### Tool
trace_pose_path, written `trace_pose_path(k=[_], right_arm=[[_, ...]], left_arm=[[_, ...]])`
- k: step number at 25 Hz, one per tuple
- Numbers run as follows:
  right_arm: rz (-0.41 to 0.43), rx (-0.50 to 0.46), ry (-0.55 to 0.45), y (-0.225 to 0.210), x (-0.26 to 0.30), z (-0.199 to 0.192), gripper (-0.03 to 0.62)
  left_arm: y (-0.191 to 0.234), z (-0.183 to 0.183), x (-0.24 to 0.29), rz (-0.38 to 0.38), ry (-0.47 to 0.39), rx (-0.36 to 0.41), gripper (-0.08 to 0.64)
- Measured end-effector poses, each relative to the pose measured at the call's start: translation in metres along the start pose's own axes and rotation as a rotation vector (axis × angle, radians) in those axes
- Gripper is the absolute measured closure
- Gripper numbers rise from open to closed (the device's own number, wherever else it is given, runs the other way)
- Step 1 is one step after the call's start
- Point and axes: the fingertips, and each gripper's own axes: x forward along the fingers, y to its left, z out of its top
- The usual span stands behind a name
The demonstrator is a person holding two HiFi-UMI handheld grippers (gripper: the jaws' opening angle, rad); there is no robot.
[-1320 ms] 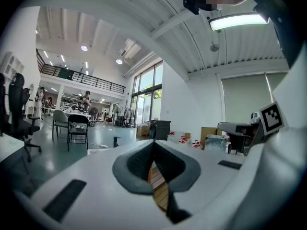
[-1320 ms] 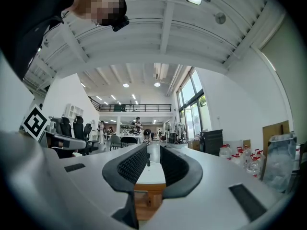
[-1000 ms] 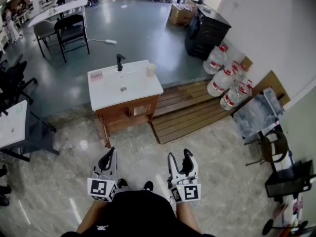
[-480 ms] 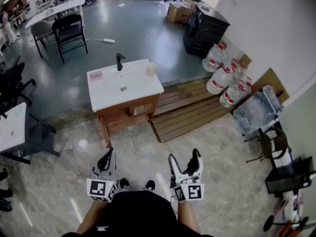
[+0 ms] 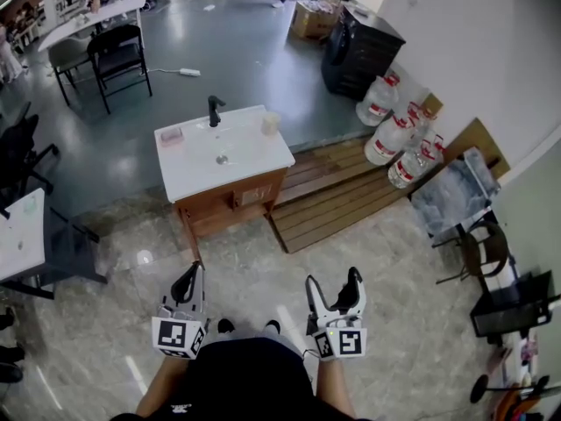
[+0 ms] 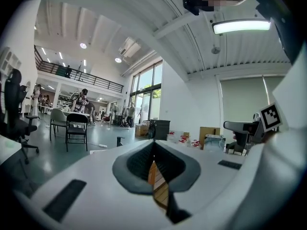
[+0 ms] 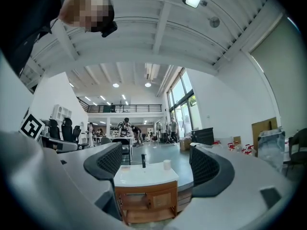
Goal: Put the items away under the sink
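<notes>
A white sink (image 5: 222, 150) (image 7: 144, 174) on a wooden cabinet (image 5: 235, 202) (image 7: 146, 201) stands a few steps ahead of me on the floor. On its top sit a black tap (image 5: 213, 110), a pale cup (image 5: 270, 124) (image 7: 166, 164) at the right and a small pink item (image 5: 171, 134) at the left. My left gripper (image 5: 187, 281) (image 6: 154, 163) is held low in front of my body, its jaws shut with nothing between them. My right gripper (image 5: 332, 288) (image 7: 156, 164) is beside it, open and empty, framing the sink.
A wooden pallet platform (image 5: 337, 191) lies right of the cabinet, with large water bottles (image 5: 394, 139) and a black cabinet (image 5: 359, 51) behind it. Chairs (image 5: 118, 55) and a table stand far left. A white table (image 5: 19, 235) is at my left, a chair (image 5: 482, 253) at my right.
I have stepped slightly forward and the view has shifted a little. Both grippers stay low; the right one has drifted slightly right.
</notes>
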Motion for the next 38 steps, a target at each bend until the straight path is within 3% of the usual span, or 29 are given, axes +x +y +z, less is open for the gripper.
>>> trace_pose_path(k=[8,19,31,38], right_arm=[[-0.022,-0.006,0.002,0.017,0.01,-0.005,0.158],[-0.018,0.017,0.012,0.0,0.06,-0.022,0.155],[0.054,0.046,0.011,-0.073,0.187,-0.027,0.155],[0.122,0.058,0.035,-0.112,0.26,-0.031,0.156]], left_arm=[[0.025,-0.006,0.003,-0.02,0.026,-0.01,0.554],[0.036,-0.013,0.046,-0.022,0.066,-0.01,0.554],[0.027,0.005,0.184,0.001,0.064,0.007,0.554],[0.031,0.025,0.258,0.071,0.025,-0.048,0.554]])
